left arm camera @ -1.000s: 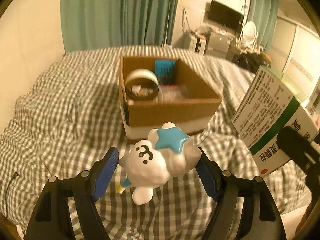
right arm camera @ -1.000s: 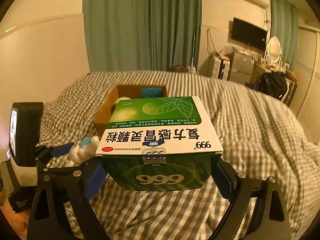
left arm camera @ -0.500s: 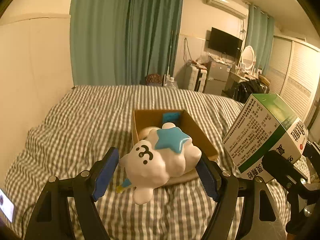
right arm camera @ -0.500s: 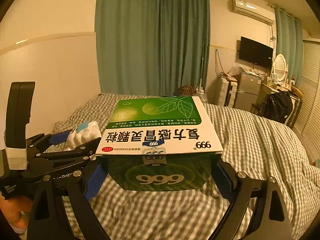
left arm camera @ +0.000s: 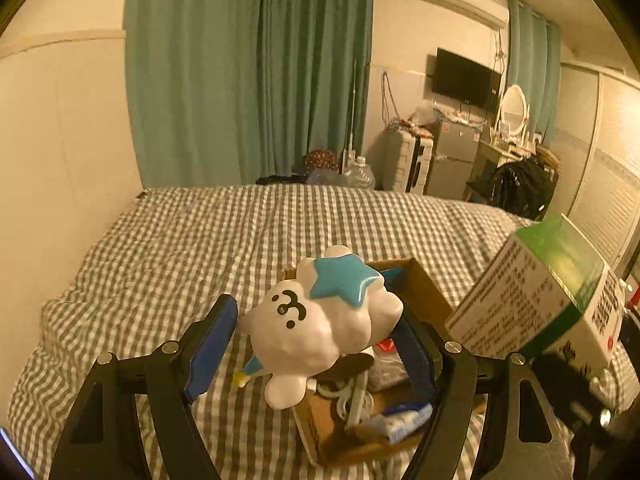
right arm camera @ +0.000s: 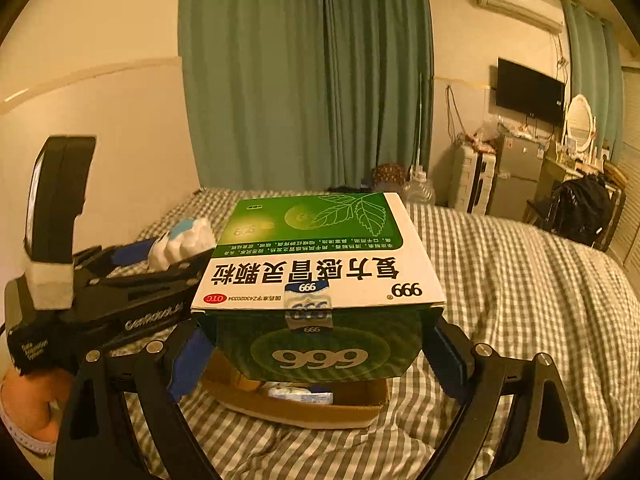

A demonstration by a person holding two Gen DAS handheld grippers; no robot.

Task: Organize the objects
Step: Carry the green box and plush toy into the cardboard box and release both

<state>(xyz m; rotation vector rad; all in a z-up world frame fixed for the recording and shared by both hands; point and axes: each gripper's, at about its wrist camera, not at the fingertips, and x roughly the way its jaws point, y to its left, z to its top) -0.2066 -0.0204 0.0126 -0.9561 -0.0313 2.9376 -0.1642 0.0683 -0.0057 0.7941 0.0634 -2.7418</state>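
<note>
My left gripper (left arm camera: 316, 320) is shut on a white bear toy (left arm camera: 320, 332) with a blue star on its back, held above the near left part of an open cardboard box (left arm camera: 430, 292). My right gripper (right arm camera: 320, 340) is shut on a green and white medicine box (right arm camera: 320, 264), gripped by its sides and held level. The cardboard box (right arm camera: 304, 410) lies right below it on the checked bed. The medicine box (left arm camera: 552, 296) also shows at the right of the left wrist view. In the right wrist view the left gripper (right arm camera: 140, 300) and the toy (right arm camera: 182, 242) are at the left.
Inside the cardboard box are white cables (left arm camera: 348, 396), a blue and white packet (left arm camera: 404, 420) and other small items. The checked bedspread (right arm camera: 520, 280) stretches all around. A hand (right arm camera: 28, 400) holds the left gripper. Green curtains, a wall TV and furniture stand beyond the bed.
Both grippers have lifted and moved forward with their loads. The cardboard box, earlier ahead on the bed, now lies directly beneath the toy and the medicine box.
</note>
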